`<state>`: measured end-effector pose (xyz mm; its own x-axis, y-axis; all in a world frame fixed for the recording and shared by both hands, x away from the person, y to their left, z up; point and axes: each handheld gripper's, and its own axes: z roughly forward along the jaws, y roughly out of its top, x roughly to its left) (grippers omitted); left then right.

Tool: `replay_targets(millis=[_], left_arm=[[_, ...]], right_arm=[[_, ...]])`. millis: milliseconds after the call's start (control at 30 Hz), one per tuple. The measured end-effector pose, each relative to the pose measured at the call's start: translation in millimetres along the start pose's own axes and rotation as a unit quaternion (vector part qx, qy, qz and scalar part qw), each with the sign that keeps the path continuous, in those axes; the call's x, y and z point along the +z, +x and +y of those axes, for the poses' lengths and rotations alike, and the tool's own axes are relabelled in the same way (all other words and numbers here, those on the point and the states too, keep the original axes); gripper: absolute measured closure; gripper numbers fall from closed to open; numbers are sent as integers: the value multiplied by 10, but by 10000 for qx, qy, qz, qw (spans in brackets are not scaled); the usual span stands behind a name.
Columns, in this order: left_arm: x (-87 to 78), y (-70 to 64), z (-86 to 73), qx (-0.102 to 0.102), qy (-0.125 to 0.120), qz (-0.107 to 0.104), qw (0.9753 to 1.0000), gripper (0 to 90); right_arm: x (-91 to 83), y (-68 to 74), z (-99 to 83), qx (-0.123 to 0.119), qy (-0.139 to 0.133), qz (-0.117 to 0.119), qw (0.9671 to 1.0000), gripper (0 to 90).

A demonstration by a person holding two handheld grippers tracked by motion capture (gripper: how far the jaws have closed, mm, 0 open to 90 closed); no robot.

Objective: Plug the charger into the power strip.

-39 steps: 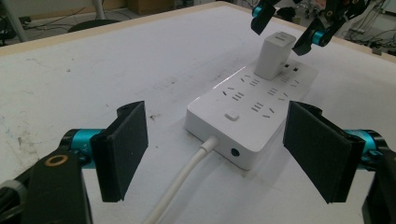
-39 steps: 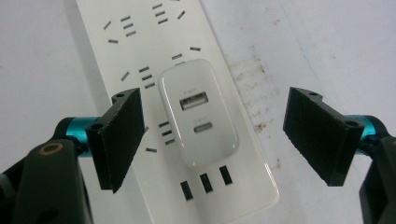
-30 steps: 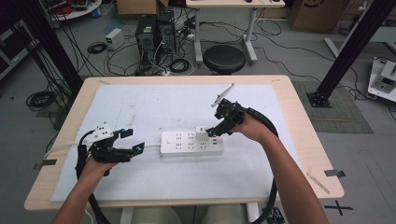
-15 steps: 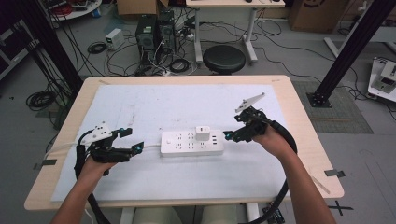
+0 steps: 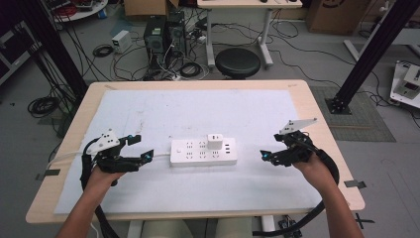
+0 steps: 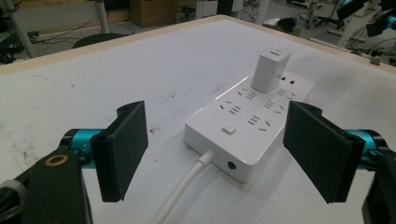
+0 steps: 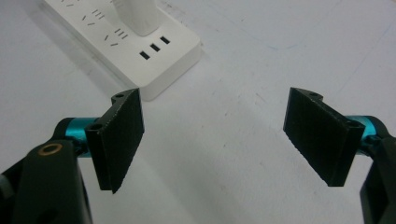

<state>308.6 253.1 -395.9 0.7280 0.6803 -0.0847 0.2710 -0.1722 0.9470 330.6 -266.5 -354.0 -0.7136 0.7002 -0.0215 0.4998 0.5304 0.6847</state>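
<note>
Left claw [image 5: 141, 148]: held wide apart, nothing gripped; seen low over the counter at the left in the high view, its tips turned toward the strip.
Left claw, own view [image 6: 215, 154]: both black pads [image 6: 122, 149] are shown spread, with the strip's near end framed between them but not touched.
Right claw [image 5: 267, 156]: likewise spread and holding nothing; placed to the right of the strip and apart from it in the high view.
Right claw, own view [image 7: 212, 140]: bare sheet is seen between the pads [image 7: 317, 133]; the strip's end lies beyond the left pad.
Strip [image 5: 203, 152]: white, lying flat near the middle of the counter, between the two claws.
Charger [image 5: 214, 140]: white block, plugged upright into the strip's far row, toward its right end.
Detail given by the left claw view alone: a white cord [image 6: 184, 186] entering the strip's near end, a square button [image 6: 228, 129] on top, a round hole beside the cord.
Detail given by the right claw view alone: three dark slots [image 7: 155, 47] at the strip's end, just beside the charger's [image 7: 135, 16] base.
Detail given by the high view alone: both forearms entering from the bottom edge, the white sheet [image 5: 198, 106] covering the counter [image 5: 317, 119], a black stool [image 5: 237, 62] on the floor beyond.
</note>
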Motion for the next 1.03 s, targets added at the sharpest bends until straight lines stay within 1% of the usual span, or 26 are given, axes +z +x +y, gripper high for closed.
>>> replay_targets(millis=[100,300,400,467,567,600,633,767,900,1033], left_arm=[[-20,-13,0,44,-19,13,10000,221],[-35,-23,8,61,-43,24,10000,221],[-38,-29,7,75,-50,14,10000,221],[-39,-32,2,81,-46,23,10000,221],[-39,-35,-4,50,-41,25,10000,221],[-39,-35,-6,39,-41,19,10000,221],[-39,-35,-6,39,-41,18,10000,221],[-41,-34,-5,52,-43,18,10000,221],[-43,-36,-10,48,-42,11,10000,221],[-45,-33,-24,18,-70,18,10000,221]], right_arm=[[-29,23,-101,104,-51,-60,9999,207],[-41,43,-167,154,-75,-140,9998,207],[-50,40,-184,151,-107,-169,9997,207],[-59,42,-197,212,-118,-173,9996,207],[-57,37,-210,177,-135,-196,9996,207],[-58,42,-213,199,-121,-189,9995,207],[-56,42,-217,162,-115,-201,9996,207],[-48,50,-220,186,-135,-213,9995,207],[-33,62,-223,141,-128,-201,9996,207],[-25,70,-231,175,-137,-203,9995,207]])
